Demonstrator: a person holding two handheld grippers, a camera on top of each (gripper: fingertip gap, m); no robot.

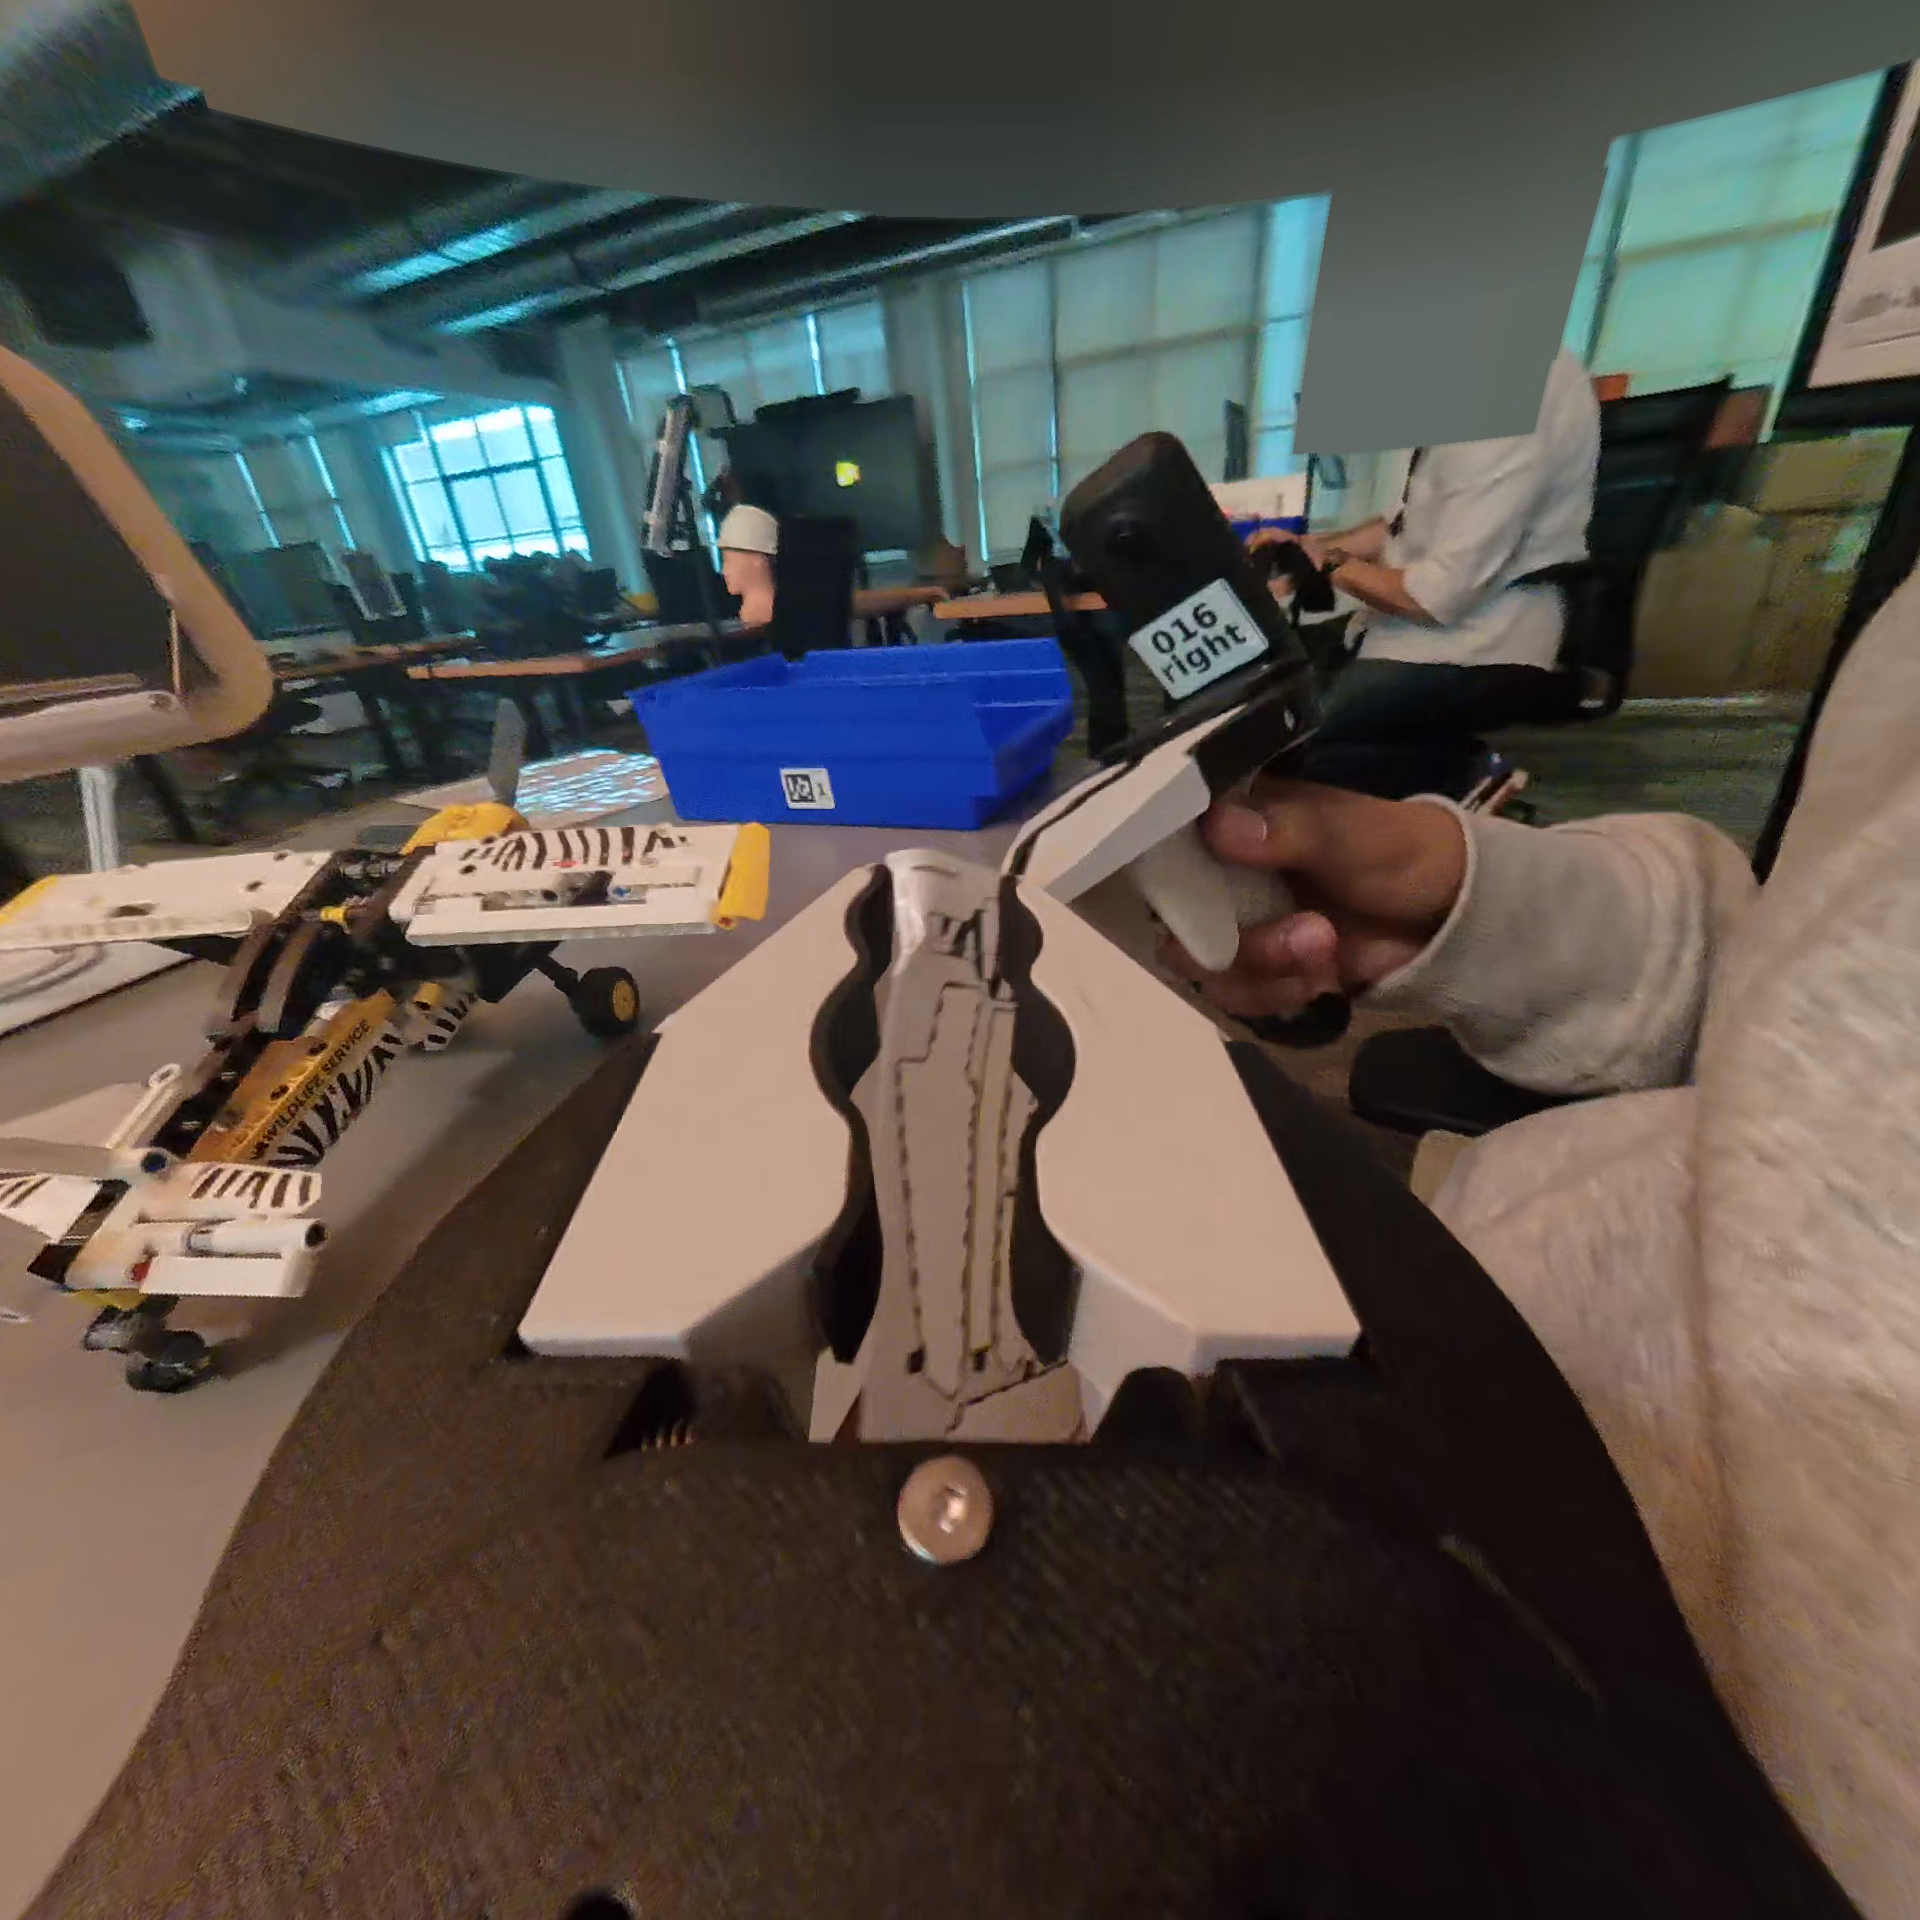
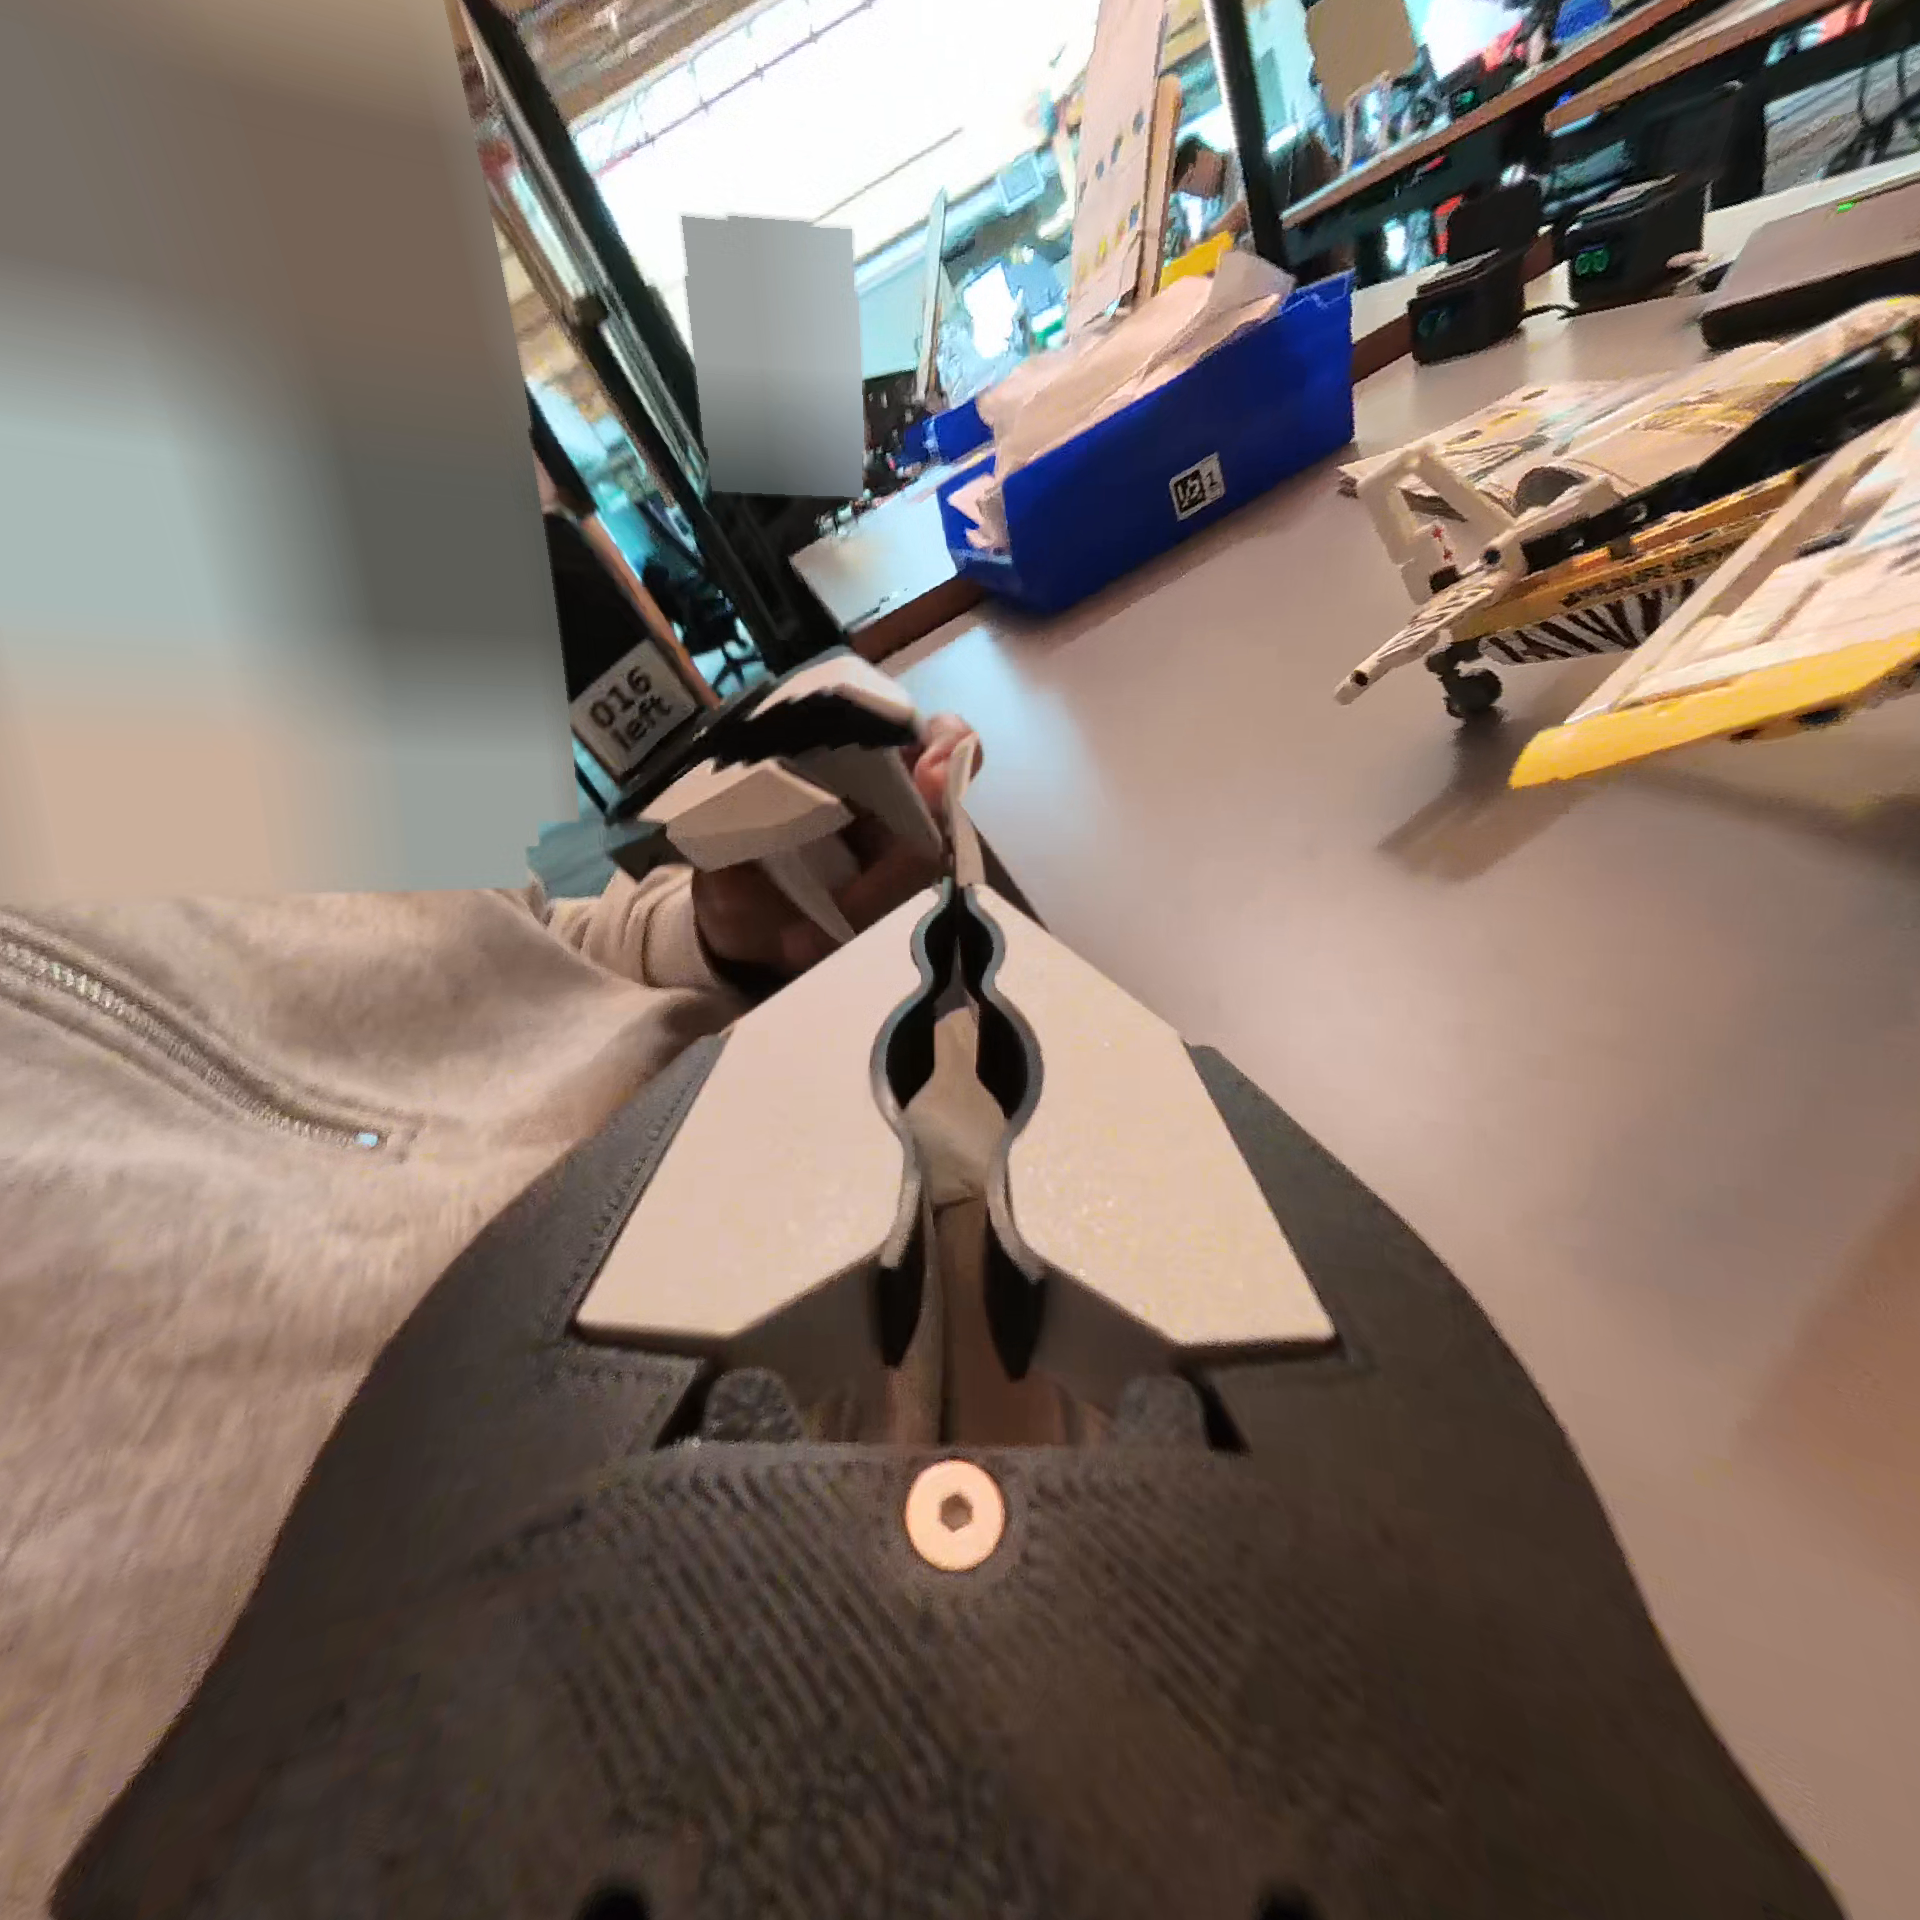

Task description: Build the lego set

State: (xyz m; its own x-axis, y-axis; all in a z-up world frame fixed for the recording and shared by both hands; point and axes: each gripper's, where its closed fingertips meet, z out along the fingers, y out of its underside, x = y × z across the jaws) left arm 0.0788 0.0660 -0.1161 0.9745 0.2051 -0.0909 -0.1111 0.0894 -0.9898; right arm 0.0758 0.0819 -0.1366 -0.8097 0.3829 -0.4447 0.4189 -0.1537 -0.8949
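Note:
A white sticker sheet (image 1: 956, 1091) with dashed outlines and a zebra-striped sticker runs lengthwise between my left gripper's (image 1: 940, 883) fingers, which stand apart and do not clamp it. My right gripper (image 2: 951, 899) is shut on the thin edge of the same sheet (image 2: 961, 810), which rises from its tips toward the left gripper (image 2: 883, 727). In the left wrist view the right gripper (image 1: 1023, 883) reaches the sheet's far end from the right. The white, yellow and zebra-striped lego plane (image 1: 343, 997) stands on the grey table (image 1: 727, 935), left of both grippers; it also shows in the right wrist view (image 2: 1621, 561).
A blue bin (image 1: 862, 727) stands at the back of the table, with crumpled bags in it (image 2: 1164, 447). An instruction booklet (image 2: 1558, 416) lies under the plane. The operator's grey sleeve (image 1: 1558, 956) is at the right. A person (image 1: 1475, 582) sits at a far desk. Less than 4 cm separates the two grippers' tips.

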